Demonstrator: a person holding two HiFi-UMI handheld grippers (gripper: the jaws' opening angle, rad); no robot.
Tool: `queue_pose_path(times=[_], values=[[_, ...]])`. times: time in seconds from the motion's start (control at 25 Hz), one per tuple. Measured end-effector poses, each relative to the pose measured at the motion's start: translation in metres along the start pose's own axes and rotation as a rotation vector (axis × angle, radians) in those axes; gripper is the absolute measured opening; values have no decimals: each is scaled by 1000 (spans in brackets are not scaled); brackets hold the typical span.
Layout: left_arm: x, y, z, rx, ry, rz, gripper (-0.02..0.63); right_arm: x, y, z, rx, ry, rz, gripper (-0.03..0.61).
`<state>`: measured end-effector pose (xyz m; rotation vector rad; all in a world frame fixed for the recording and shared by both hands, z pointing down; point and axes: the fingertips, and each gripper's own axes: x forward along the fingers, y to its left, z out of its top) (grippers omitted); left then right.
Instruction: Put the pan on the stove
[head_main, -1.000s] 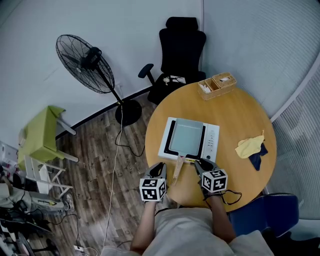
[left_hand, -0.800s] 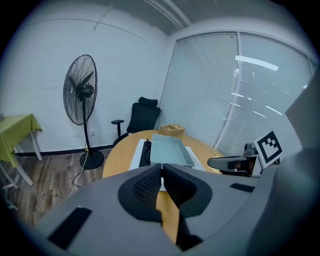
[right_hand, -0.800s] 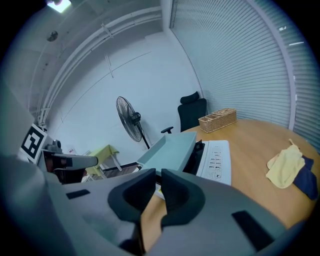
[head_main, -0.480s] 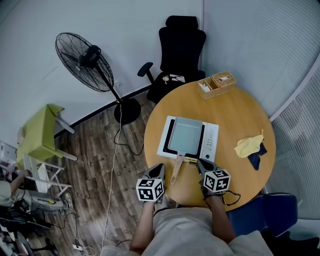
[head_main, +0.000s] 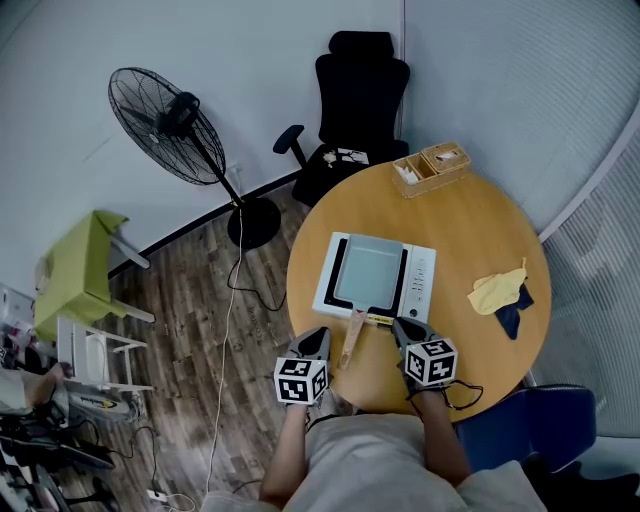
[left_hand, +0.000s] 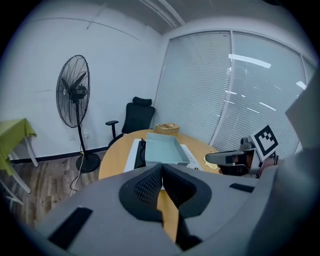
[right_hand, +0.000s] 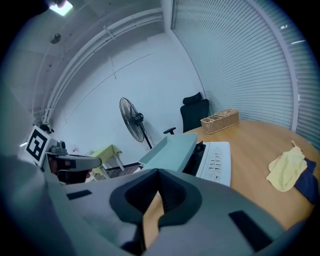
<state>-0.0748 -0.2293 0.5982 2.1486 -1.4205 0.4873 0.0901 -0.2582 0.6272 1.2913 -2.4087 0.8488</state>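
A grey-blue square pan (head_main: 370, 272) sits on the white stove (head_main: 422, 285) on the round wooden table (head_main: 480, 235). Its wooden handle (head_main: 352, 338) points toward me. My left gripper (head_main: 318, 340) is shut and empty just left of the handle. On the handle's right, my right gripper (head_main: 404, 328) is also shut and holds nothing. The left gripper view shows the shut left gripper (left_hand: 161, 169) facing the pan (left_hand: 161, 149) and stove (left_hand: 131, 156). In the right gripper view the shut right gripper (right_hand: 159, 174) points past the pan (right_hand: 170, 149) and the stove (right_hand: 219, 160).
A yellow cloth (head_main: 500, 290) on a dark cloth lies at the table's right. Wicker baskets (head_main: 432, 168) stand at the far edge. Beyond the table are a black office chair (head_main: 355, 95) and a standing fan (head_main: 165, 115), with a cable across the wooden floor.
Both grippers have drawn back a little from the pan's handle, and their jaws have closed. The pan stays on the stove.
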Motion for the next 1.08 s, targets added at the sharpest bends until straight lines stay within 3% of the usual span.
queue_pose_path(times=[0.76,1.08], values=[[7,-5,-5,62,20,-9,29,2,-6,-2,-10,4,-10,23],[4,-4,-2,40,3,-32,29,4,-2,-1,-2,0,-6,23]])
